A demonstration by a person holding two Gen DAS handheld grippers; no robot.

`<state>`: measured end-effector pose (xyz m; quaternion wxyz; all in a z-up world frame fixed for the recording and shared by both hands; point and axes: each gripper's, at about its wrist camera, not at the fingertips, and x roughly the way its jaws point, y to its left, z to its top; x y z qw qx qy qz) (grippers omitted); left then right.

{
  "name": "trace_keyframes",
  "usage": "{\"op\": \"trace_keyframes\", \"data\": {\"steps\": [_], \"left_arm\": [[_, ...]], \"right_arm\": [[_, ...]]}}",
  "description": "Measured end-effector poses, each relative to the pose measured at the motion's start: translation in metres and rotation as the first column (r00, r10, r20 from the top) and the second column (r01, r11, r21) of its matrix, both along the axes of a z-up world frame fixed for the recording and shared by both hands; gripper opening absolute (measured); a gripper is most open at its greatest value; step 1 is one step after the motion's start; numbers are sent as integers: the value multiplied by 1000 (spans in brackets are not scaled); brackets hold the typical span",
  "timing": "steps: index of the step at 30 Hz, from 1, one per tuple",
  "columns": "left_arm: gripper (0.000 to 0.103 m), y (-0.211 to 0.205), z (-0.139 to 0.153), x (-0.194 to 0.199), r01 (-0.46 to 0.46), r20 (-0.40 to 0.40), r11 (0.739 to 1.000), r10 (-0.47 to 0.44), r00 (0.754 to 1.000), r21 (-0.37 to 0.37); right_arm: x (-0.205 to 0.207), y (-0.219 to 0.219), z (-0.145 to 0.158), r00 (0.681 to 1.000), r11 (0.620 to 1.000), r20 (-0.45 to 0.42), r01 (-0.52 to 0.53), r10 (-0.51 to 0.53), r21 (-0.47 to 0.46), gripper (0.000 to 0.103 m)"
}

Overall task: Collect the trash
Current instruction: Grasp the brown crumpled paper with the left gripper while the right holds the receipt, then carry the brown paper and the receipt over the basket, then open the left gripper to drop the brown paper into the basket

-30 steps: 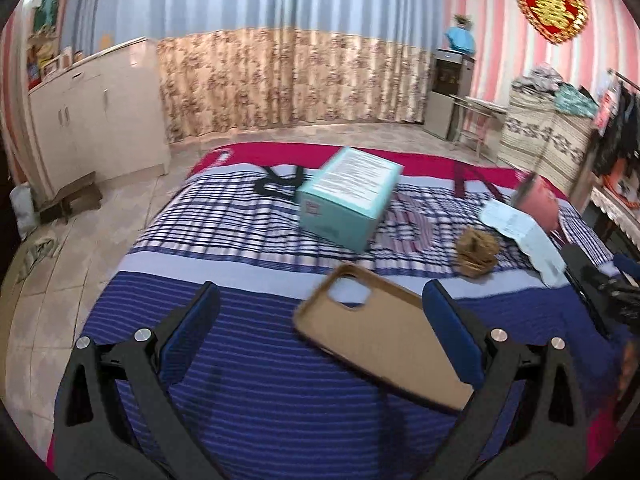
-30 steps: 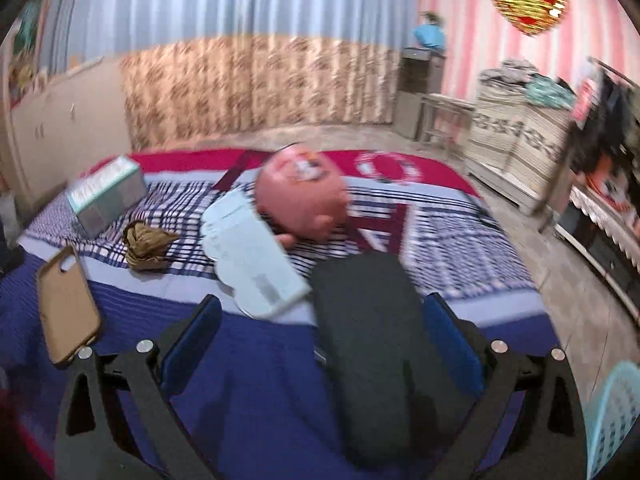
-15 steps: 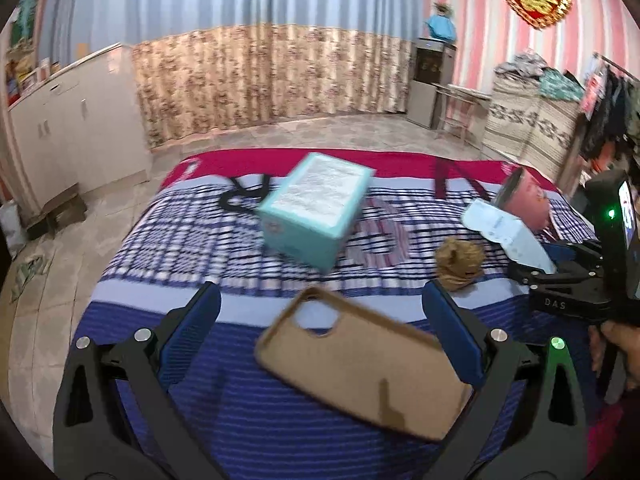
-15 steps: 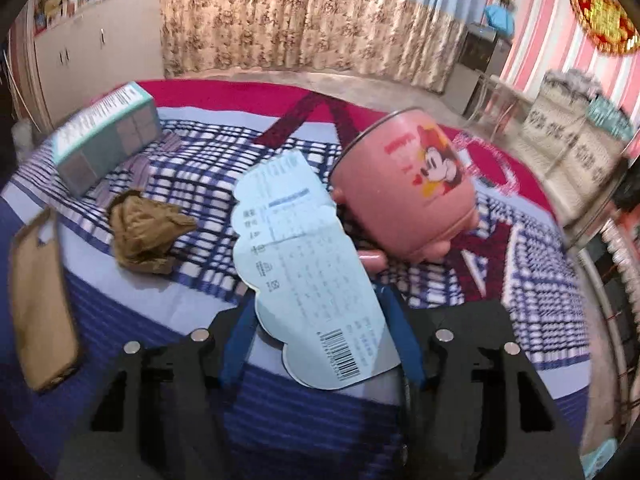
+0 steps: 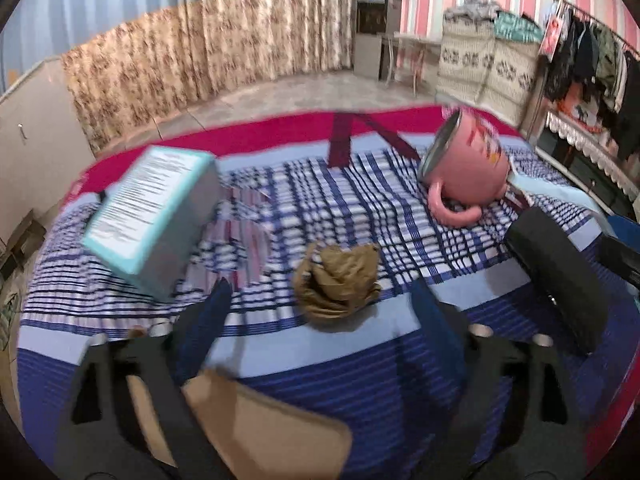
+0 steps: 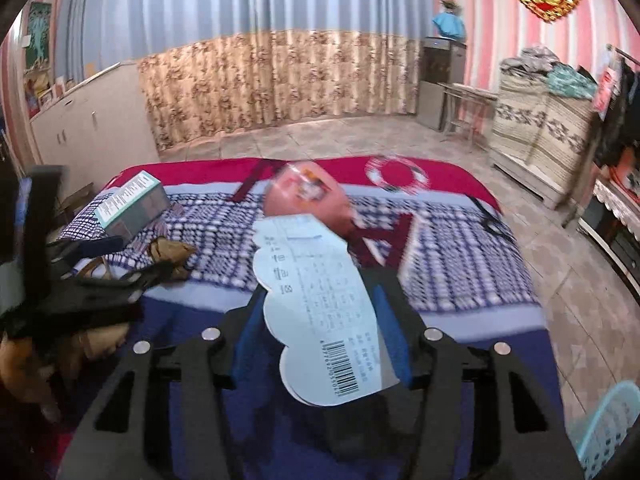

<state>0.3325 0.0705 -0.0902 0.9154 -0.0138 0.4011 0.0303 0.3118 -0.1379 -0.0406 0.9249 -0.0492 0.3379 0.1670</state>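
Right tongs have lifted the label card.

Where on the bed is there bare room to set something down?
Bare patches: the checked middle between the teal box and the pink mug, and the bed's far right side beyond the mug in the right wrist view. Crowded: the near edge, with the crumpled brown paper, phone case and black case.

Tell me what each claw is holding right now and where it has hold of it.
The right claw is shut on the pale blue paper card, gripping its barcode end at the two side edges. The left claw is open and holds nothing; the crumpled brown paper lies ahead of it.
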Motion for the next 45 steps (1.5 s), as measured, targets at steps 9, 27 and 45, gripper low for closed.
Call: {"op": "trace_keyframes", "data": {"steps": [9, 27, 45], "left_arm": [[48, 1, -10, 3, 0, -19, 999, -1, 1000, -52], [47, -172, 62, -84, 275, 191, 961, -267, 945, -16], [48, -352, 45, -120, 526, 189, 850, -523, 831, 35]], "right_arm": [[-55, -80, -8, 990, 990, -1, 139, -139, -23, 53], [-158, -263, 10, 847, 853, 106, 521, -521, 34, 53], [-188, -360, -12, 700, 713, 133, 689, -702, 130, 53]]}}
